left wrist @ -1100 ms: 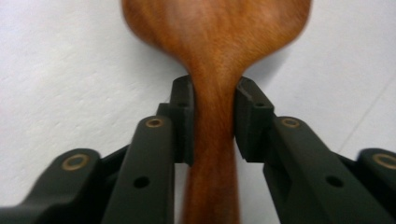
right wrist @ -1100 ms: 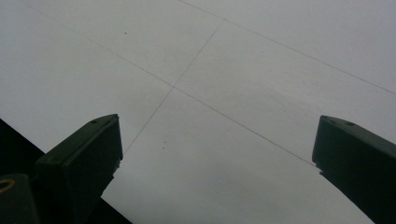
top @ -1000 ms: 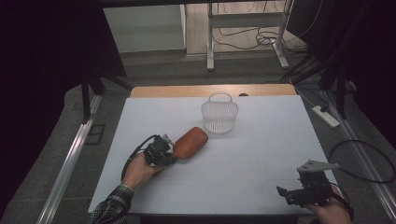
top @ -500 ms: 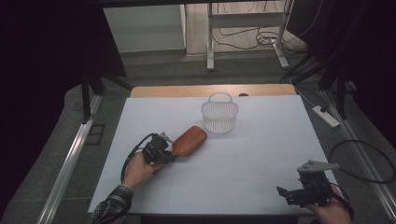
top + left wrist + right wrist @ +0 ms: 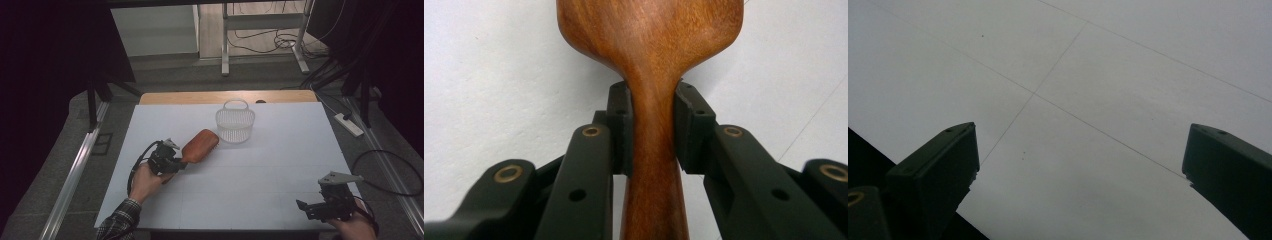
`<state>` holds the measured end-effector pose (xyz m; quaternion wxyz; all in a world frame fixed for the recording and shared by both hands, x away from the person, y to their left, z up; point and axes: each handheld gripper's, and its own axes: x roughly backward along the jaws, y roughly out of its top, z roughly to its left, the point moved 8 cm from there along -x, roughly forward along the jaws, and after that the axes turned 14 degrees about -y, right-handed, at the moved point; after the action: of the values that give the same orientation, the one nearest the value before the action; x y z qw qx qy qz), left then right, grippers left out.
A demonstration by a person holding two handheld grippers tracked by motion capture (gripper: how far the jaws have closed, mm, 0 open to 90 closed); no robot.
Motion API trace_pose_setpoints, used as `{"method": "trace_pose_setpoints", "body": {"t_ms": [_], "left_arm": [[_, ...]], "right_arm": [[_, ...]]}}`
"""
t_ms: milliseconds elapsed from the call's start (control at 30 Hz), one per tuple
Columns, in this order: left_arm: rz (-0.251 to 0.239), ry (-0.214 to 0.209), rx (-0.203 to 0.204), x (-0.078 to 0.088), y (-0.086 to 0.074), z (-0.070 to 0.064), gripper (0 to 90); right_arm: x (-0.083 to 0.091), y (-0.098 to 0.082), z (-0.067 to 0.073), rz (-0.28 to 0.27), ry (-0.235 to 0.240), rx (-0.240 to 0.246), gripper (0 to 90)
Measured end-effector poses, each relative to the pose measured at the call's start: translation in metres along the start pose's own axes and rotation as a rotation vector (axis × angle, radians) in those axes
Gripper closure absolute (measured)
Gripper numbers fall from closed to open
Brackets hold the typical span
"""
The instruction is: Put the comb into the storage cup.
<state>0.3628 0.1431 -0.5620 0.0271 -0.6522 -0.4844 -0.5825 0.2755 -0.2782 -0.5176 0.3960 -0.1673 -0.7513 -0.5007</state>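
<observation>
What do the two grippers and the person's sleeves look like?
Both grippers are black. The left gripper has angular jaws with brass-coloured rivets and small holes, and a black cable loops from it. The right gripper carries a grey three-cornered plate. The left sleeve is plaid.

White table top (image 5: 260, 200) with faint seam lines, wooden edge strip (image 5: 200, 97) along the far side. Grey floor (image 5: 165, 75) around it, room mostly dark at left and right. Metal stand legs (image 5: 225, 50) and loose cables (image 5: 265, 42) behind the table. White power strip (image 5: 348, 124) on the floor at right, aluminium rail (image 5: 70, 180) at left.
</observation>
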Motion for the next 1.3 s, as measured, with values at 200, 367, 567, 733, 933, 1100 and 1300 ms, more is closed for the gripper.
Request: {"method": "trace_pose_setpoints", "body": {"t_ms": [200, 367, 567, 733, 933, 1100, 1300], "left_arm": [[-0.045, -0.001, -0.012, 0.008, 0.002, -0.006, 71.9], [-0.082, -0.007, -0.023, 0.016, 0.004, -0.012, 71.9], [-0.119, -0.012, -0.026, 0.022, 0.006, -0.018, 71.9], [-0.136, -0.014, -0.044, 0.025, 0.007, -0.023, 71.8], [-0.157, -0.017, -0.051, 0.029, 0.008, -0.029, 71.8], [-0.183, -0.018, -0.066, 0.033, 0.009, -0.037, 71.8], [-0.192, -0.023, -0.081, 0.034, 0.010, -0.045, 71.8]], "right_arm": [[0.001, 0.000, 0.000, -0.005, -0.001, 0.000, 1.5], [0.001, 0.001, 0.000, -0.014, -0.005, 0.003, 1.2], [0.002, 0.001, 0.001, -0.026, -0.004, 0.010, 0.6], [0.003, 0.002, 0.002, -0.037, -0.004, 0.016, 0.1], [0.006, 0.003, 0.002, -0.057, -0.002, 0.020, 0.0], [0.008, 0.004, 0.003, -0.074, 0.001, 0.025, 0.0], [0.011, 0.009, 0.008, -0.129, 0.035, 0.028, 0.0]]}}
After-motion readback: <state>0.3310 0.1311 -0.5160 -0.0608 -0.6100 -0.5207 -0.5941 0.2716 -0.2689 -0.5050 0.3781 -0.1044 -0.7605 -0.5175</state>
